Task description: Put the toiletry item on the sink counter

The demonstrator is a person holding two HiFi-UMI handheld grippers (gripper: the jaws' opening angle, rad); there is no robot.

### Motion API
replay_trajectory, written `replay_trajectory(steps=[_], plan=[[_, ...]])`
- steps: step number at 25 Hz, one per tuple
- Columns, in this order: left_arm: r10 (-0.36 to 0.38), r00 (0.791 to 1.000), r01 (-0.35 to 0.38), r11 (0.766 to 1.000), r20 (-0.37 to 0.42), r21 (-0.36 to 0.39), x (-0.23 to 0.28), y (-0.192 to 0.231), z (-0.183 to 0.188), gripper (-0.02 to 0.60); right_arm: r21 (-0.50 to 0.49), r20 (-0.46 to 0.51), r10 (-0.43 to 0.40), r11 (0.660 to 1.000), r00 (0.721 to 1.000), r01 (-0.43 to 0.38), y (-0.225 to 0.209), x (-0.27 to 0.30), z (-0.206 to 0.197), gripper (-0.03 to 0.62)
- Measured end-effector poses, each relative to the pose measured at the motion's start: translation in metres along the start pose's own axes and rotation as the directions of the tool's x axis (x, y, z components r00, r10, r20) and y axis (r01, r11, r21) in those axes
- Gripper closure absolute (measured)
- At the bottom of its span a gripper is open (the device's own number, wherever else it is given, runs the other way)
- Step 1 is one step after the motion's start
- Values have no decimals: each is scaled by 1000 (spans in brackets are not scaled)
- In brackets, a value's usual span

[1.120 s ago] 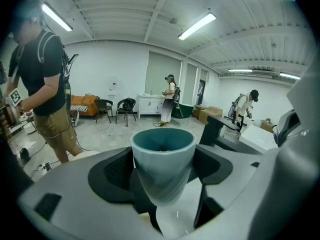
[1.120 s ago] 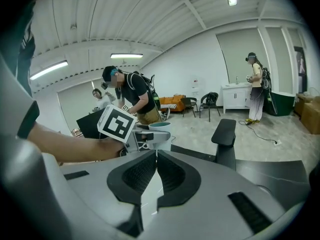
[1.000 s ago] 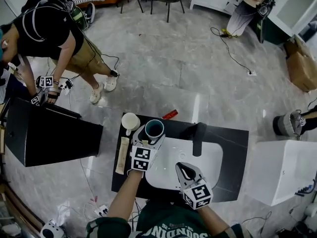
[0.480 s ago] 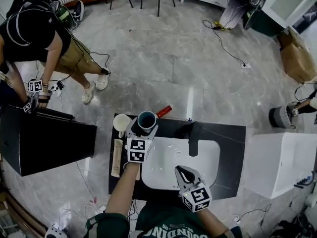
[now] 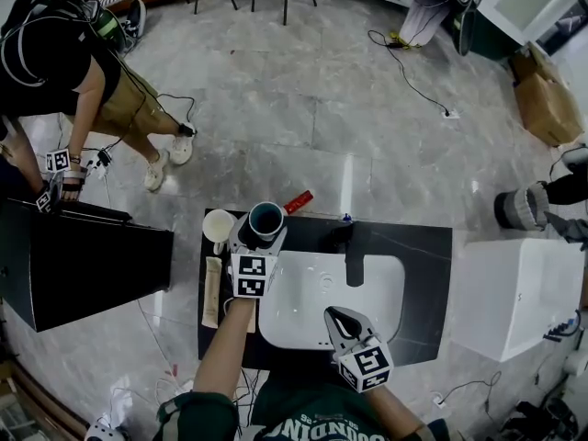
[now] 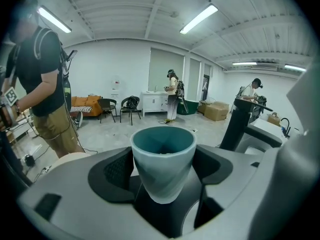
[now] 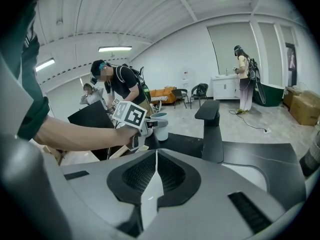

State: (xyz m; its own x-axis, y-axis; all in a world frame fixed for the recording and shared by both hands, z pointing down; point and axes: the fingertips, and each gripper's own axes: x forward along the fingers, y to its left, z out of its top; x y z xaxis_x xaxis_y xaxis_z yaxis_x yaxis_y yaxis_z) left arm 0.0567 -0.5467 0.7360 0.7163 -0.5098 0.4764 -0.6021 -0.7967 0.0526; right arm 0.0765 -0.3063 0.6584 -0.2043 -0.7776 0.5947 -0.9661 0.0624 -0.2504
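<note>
My left gripper [image 5: 263, 228] is shut on a teal cup [image 5: 266, 220] with a dark inside, held upright over the back left of the dark sink counter [image 5: 423, 246]. In the left gripper view the teal cup [image 6: 163, 161] sits squeezed between the two grey jaws. My right gripper [image 5: 342, 322] hovers at the front rim of the white basin [image 5: 303, 310]; its jaws meet with nothing between them [image 7: 150, 196]. In the right gripper view the cup [image 7: 160, 126] shows beyond the left hand.
A cream cup [image 5: 218, 225] stands on the counter's left corner, a long beige tube [image 5: 211, 291] lies along the left edge, and a red item [image 5: 297, 201] lies at the back edge. A black faucet [image 5: 355, 251] rises behind the basin. A person [image 5: 83, 81] leans over a black box [image 5: 83, 265] to the left.
My left gripper has carried the teal cup farther back and a little left, toward the counter's rear edge. The right gripper has stayed at the basin's front rim.
</note>
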Motion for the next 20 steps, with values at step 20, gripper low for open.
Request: replay_trajectory(steps=[20], plan=[[14, 997, -11, 999, -81, 35, -19, -12, -34, 207, 3, 21, 11, 1000, 1000, -11, 10, -8, 1, 551]])
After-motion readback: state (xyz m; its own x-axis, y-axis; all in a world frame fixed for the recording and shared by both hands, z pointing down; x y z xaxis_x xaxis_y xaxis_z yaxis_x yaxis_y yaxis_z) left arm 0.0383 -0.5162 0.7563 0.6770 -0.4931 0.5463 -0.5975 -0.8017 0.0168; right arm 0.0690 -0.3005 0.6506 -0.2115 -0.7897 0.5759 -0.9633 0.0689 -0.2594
